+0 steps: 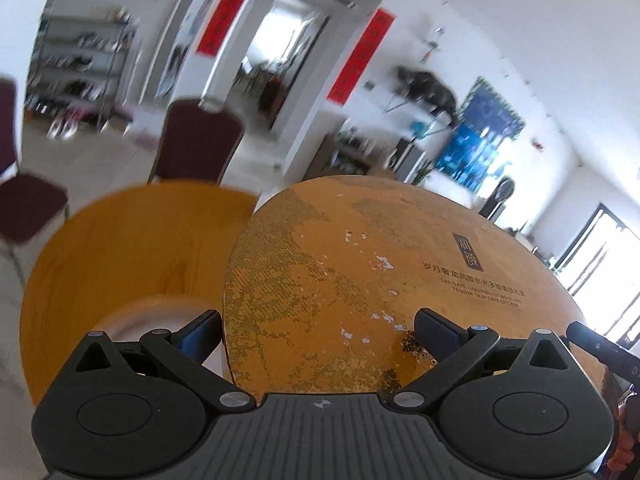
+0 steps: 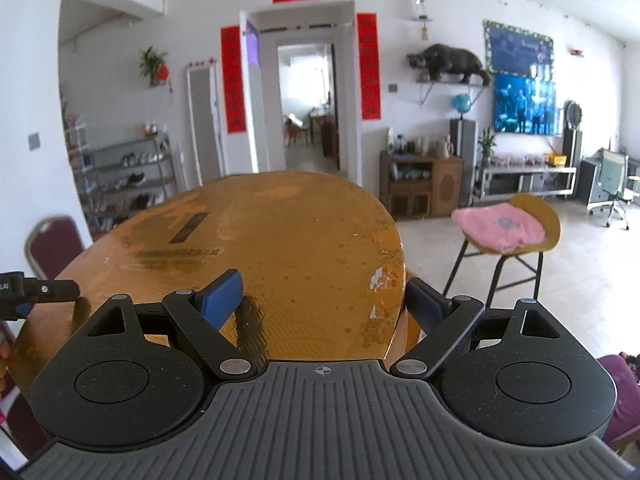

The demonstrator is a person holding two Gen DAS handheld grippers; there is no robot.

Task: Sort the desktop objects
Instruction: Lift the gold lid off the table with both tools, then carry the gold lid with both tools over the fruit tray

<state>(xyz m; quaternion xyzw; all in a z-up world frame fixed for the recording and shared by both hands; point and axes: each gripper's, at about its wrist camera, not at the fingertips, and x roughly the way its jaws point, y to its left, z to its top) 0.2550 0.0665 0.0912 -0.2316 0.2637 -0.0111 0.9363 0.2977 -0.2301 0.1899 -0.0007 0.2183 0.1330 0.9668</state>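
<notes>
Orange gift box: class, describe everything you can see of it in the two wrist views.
The orange gift box has a broad, flat, orange-gold top, worn, with white chips where the coating has flaked. It bears a dark label and printed lines of text. It lies beside or over a wooden table. The left gripper and right gripper each straddle one edge; grip unclear.

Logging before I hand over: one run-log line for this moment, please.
left gripper: open, astride left edge of gold box | right gripper: open, astride its right edge | grip: unclear
</notes>
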